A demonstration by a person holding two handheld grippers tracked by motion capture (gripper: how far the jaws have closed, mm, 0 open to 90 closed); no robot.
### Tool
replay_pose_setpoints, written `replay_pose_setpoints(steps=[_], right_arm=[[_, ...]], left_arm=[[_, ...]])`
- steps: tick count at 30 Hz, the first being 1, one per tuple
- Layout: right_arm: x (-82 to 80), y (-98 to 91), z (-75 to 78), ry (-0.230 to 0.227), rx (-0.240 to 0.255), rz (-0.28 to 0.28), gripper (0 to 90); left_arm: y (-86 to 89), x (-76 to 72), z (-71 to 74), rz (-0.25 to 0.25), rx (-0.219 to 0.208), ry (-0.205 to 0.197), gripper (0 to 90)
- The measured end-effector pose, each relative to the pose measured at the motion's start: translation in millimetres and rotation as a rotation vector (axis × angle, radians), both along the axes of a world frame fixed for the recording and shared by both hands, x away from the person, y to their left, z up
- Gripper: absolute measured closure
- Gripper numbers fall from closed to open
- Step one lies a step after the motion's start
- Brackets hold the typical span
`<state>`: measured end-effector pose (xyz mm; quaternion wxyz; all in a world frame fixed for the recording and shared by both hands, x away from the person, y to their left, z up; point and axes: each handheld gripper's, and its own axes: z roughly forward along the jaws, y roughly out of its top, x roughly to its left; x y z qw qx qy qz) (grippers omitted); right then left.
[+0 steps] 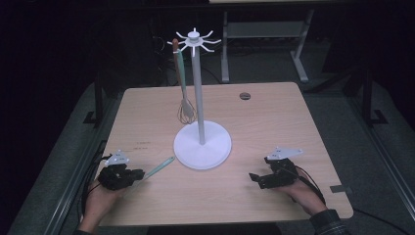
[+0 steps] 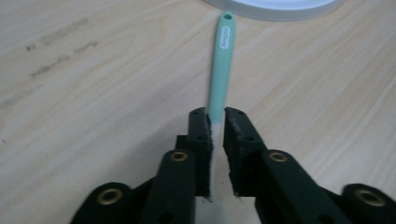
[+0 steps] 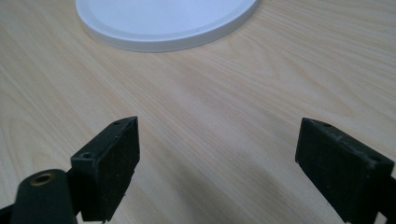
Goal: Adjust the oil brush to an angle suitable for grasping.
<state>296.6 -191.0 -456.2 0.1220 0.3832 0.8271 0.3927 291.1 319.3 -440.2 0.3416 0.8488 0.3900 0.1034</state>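
Black jaws of the left hand-held gripper (image 2: 215, 122) stand close on either side of a mint-green spatula (image 2: 221, 60), whose pale blade end is hidden between and below them; whether the pads press it cannot be told. Its handle lies on the wooden counter (image 1: 274, 117), the holed tip just short of the white stand's round base (image 1: 202, 145). On that stand hangs a whisk (image 1: 186, 110) beside the pole. At the counter's right, the right hand-held gripper (image 3: 217, 154) rests released, jaws wide apart over bare wood.
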Motion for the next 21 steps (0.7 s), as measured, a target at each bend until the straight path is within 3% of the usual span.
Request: replay_pose_setpoints(steps=[5,11,13,21], right_arm=[[-0.1,-0.3,1.4,0.008,-0.007,0.005,13.5],[-0.1,-0.5,1.6,0.018,-0.007,0.002,13.5],[0.4,-1.1,1.6,0.014,-0.008,0.005,13.5],[0.5,-1.3,1.9,0.014,-0.01,0.001,13.6]], left_arm=[[-0.6,6.2,-3.5,-0.031,-0.015,-0.012,71.0],[-3.1,11.7,-13.0,-0.034,-0.023,-0.002,69.7],[-3.7,12.8,-15.0,-0.038,-0.005,-0.008,69.7],[-8.1,11.5,-20.1,-0.034,-0.001,-0.005,70.9]])
